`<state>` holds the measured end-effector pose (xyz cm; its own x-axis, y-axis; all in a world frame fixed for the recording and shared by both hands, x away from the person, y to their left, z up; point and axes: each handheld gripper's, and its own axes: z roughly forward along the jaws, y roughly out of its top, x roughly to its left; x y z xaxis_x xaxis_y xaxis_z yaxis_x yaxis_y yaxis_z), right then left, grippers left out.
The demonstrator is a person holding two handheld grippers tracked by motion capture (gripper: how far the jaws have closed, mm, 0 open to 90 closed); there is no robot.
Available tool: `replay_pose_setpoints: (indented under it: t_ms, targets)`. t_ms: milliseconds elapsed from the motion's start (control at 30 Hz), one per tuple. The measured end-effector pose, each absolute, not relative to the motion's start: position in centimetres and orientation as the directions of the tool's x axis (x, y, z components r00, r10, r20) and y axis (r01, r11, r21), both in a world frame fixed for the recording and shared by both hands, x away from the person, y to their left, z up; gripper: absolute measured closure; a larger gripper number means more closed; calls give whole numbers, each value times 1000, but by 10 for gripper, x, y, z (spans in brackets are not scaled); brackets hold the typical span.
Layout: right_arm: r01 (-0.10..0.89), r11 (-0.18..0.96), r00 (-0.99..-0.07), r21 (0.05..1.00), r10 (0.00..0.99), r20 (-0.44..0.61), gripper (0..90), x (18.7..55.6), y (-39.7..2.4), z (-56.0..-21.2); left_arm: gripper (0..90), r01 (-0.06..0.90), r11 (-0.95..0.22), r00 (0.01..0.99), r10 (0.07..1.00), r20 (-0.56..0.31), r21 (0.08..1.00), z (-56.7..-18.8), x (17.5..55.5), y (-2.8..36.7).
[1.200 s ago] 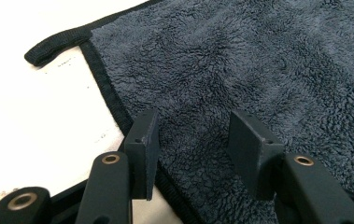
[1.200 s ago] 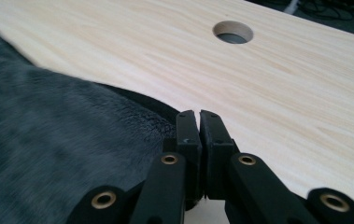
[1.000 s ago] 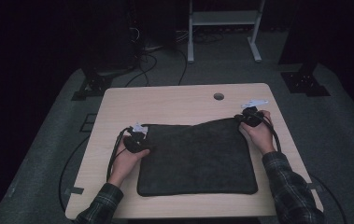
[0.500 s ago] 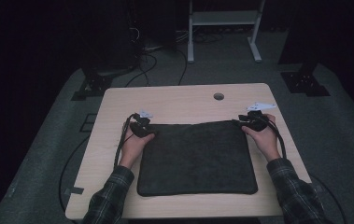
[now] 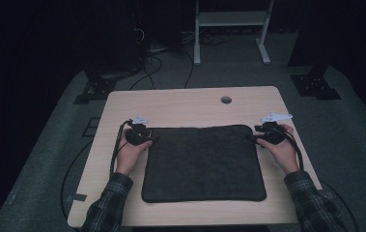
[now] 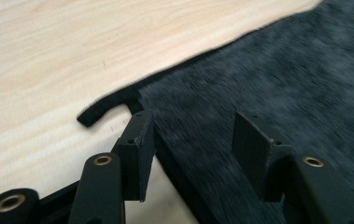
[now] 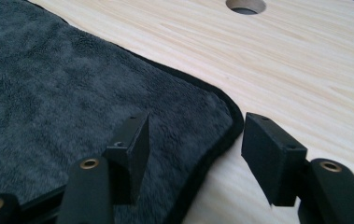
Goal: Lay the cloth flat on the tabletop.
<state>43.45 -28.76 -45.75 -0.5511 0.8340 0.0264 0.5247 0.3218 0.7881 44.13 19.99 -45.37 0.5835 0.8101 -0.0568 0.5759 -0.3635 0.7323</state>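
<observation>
A dark grey towel [image 5: 203, 163] lies flat on the light wooden worktop [image 5: 185, 104], its near edge close to the person. At its far left corner is the left hand-held gripper [image 5: 141, 134]; its jaws have just been opening and stand apart, over the corner, not pressing it. At the far right corner the right hand-held gripper [image 5: 266, 135] has also just been opening; its jaws are apart, the towel's edge between them. Farther off, a round hole [image 5: 226, 100] sits in the worktop.

Light wooden counter [image 5: 185, 106] with round cable hole [image 5: 226, 100], dark grey towel [image 5: 202, 162] flat on its near half.
</observation>
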Motion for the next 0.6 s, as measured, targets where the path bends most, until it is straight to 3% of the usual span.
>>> replay_pose_setpoints:
  t_ms: [600]
  targets:
    - [562, 270, -475, 782, 879, 39, 386, 410, -329, -465, 472, 588, -371, 585, 809, -60, 719, -461, 374, 212]
